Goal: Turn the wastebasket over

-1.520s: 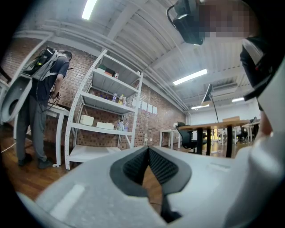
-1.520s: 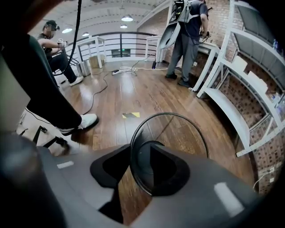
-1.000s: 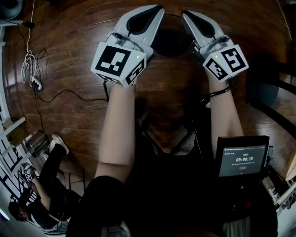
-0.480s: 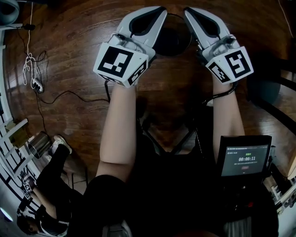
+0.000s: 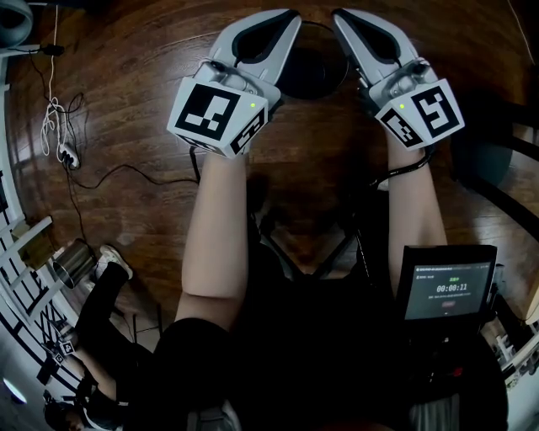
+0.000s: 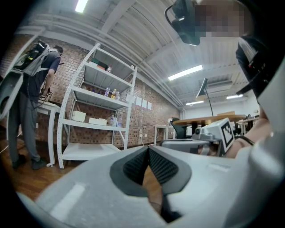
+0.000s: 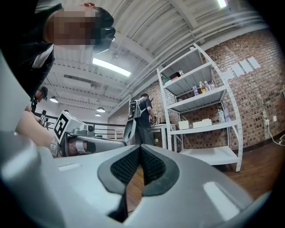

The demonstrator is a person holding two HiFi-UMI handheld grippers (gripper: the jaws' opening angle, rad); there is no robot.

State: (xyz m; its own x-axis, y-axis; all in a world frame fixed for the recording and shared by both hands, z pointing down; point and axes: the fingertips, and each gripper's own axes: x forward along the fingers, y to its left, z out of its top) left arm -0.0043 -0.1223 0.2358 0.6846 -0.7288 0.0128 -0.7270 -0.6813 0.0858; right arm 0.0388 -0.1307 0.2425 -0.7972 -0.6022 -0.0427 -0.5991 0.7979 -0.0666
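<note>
Nudged slightly rightward since a second ago, the right gripper [image 5: 344, 17] has its jaws pressed together, empty. Left gripper [image 5: 288, 17] likewise. Between them, at top centre, the black wastebasket [image 5: 313, 74] sits on the wooden floor [image 5: 126, 101].

You see your wastebasket [image 5: 313, 76] from above as a dark, round shape on the wooden floor [image 5: 126, 101] just ahead, edges partly hidden.

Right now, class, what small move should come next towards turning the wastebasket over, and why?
Probably open both sets of fingers. The left gripper and right gripper are shut on nothing, held either side of the dark wastebasket on the wooden floor, so neither could take its rim yet.
</note>
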